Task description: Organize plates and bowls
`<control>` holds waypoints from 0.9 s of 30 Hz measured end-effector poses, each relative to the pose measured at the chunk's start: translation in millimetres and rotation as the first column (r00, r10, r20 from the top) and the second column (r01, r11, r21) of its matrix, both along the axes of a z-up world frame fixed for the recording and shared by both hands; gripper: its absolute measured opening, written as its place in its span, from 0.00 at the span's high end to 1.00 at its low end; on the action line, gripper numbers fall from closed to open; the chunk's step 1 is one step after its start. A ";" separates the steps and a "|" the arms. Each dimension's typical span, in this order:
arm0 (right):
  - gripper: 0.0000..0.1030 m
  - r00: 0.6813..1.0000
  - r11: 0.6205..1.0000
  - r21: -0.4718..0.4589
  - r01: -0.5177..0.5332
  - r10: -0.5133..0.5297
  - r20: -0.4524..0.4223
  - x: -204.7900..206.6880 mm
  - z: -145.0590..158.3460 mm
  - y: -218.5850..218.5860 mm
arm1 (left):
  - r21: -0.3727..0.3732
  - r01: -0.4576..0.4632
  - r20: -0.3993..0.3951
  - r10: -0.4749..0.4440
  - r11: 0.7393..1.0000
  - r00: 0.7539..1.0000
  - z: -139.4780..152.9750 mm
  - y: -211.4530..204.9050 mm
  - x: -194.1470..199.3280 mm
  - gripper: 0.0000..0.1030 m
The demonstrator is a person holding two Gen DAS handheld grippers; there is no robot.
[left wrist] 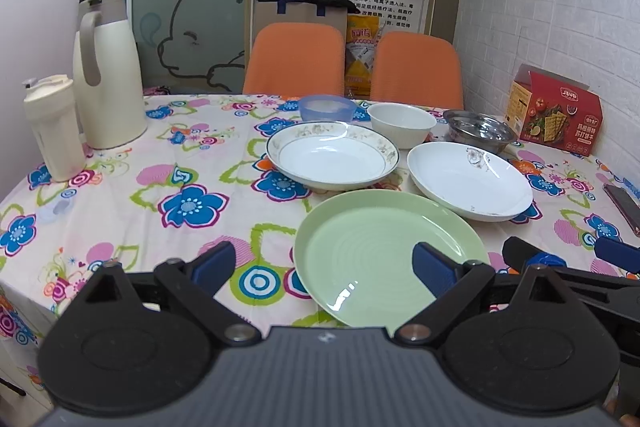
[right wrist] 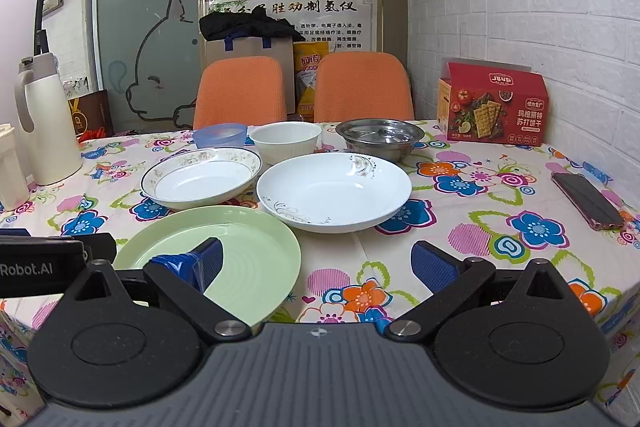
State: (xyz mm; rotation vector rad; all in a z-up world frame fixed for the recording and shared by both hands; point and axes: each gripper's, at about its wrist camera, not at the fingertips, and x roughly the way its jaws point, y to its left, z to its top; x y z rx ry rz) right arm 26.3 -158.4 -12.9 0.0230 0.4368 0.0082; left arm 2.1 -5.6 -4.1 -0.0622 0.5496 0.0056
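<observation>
Both the left gripper (left wrist: 324, 269) and the right gripper (right wrist: 326, 265) are held wide open and empty above the near table edge. The green plate (left wrist: 384, 251) lies nearest, with two white plates and three bowls behind it — glazed, rigid, likely slippery and breakable, so the rim is judged the best hold. "Robot.AI" is read on the left gripper's body; the red cracker box (right wrist: 494, 105) carries Chinese lettering.

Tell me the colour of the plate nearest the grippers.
Plain pale green plate with faint concentric rings; clearest in the left wrist view.
</observation>
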 end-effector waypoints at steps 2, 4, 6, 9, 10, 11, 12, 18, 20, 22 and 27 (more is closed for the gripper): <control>0.14 1.000 1.000 -0.002 0.001 -0.001 -0.001 -0.1 0.0 0.4 | 0.000 -0.001 0.000 0.001 1.000 1.000 -0.3 0.5 0.1 0.09; 0.14 1.000 1.000 -0.001 0.000 0.000 0.000 0.0 0.0 0.3 | -0.003 0.000 -0.002 0.000 1.000 1.000 -0.6 1.1 0.3 0.09; 0.14 1.000 1.000 0.001 0.000 0.000 -0.001 -0.1 -0.1 0.4 | -0.002 0.000 -0.002 0.000 1.000 1.000 -0.6 1.0 0.2 0.09; 0.14 1.000 1.000 -0.001 0.000 0.000 -0.001 0.0 -0.2 0.8 | 0.001 -0.001 0.000 0.001 1.000 1.000 -0.8 1.2 0.2 0.09; 0.14 1.000 1.000 -0.001 0.000 0.000 -0.001 0.0 -0.2 0.7 | 0.002 -0.001 -0.001 0.001 1.000 1.000 -1.0 1.0 0.2 0.09; 0.14 1.000 1.000 -0.002 0.001 -0.001 -0.002 0.0 -0.3 0.9 | 0.000 0.000 -0.001 0.000 1.000 1.000 -1.2 1.0 0.2 0.09; 0.14 1.000 1.000 -0.002 0.001 -0.001 -0.002 -0.2 -0.3 1.0 | 0.000 0.000 -0.002 0.000 1.000 1.000 -1.4 1.3 0.3 0.09; 0.14 1.000 1.000 -0.004 0.004 -0.004 0.000 0.3 0.0 1.1 | 0.003 0.003 -0.002 -0.003 1.000 1.000 -1.3 1.1 0.6 0.09; 0.14 1.000 1.000 -0.002 0.005 -0.005 0.001 0.7 0.0 0.5 | 0.004 0.005 -0.001 -0.005 1.000 1.000 -1.2 1.1 1.3 0.09; 0.14 1.000 1.000 0.001 0.005 -0.005 -0.002 1.1 -0.6 -0.5 | 0.001 0.007 -0.006 -0.007 1.000 1.000 -1.5 0.7 2.9 0.09; 0.14 1.000 1.000 0.009 0.004 -0.004 -0.018 3.9 -4.1 -2.3 | 0.004 0.007 -0.017 -0.006 1.000 1.000 -3.6 -1.7 6.6 0.09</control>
